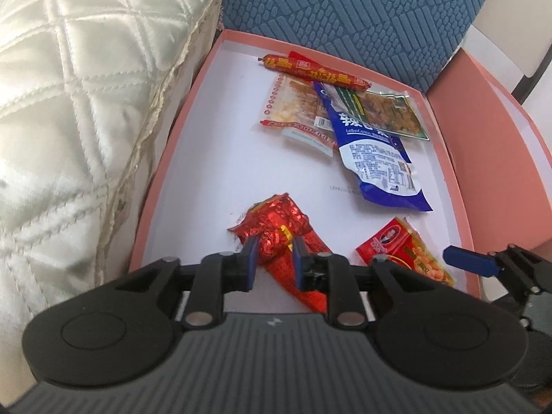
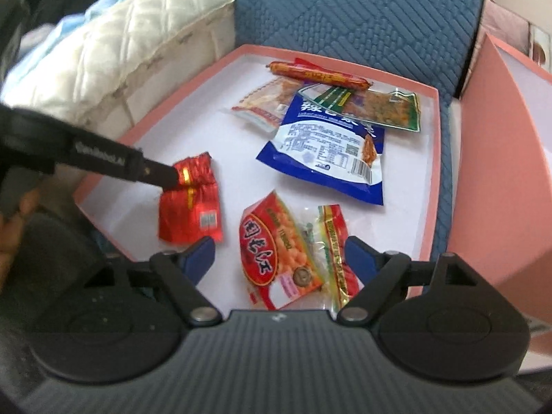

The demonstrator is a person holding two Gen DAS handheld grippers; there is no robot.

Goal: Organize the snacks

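1. Step in hand, as I read it: you're dropping snacks into the pink tray (image 1: 165, 158). Both packets near you already lie on its white floor.
2. Your left gripper (image 1: 274, 258) has its jaws a little apart, straddling the crinkled red foil packet (image 1: 279, 227). Whether the pads press the foil I cannot tell for sure; it looks like a loose hold or a fresh release.
3. Your right gripper (image 2: 279, 258) stands wide open. The peanut packet (image 2: 276, 252) lies flat between its fingers, not gripped, at 6 o'clock of the tray.
4. The red foil packet sits at about 7 o'clock of the tray, just beside the peanuts and not touching them.
5. Next move, my guess: lift both grippers clear, straight up, so a finger doesn't drag a packet out.
6. Other things: blue pouch (image 2: 324, 151) at centre toward 2 o'clock, overlapping two clear-wrapped snack packs (image 2: 390, 110); sausage stick (image 2: 317, 74) at 12 o'clock along the far wall.
7. In the way: quilted cushion (image 1: 69, 103) crowds the tray at 9 o'clock; blue seat back (image 1: 345, 10) behind; the pink lid (image 2: 500, 158) stands up at 3 o'clock, limiting your right-side exit.
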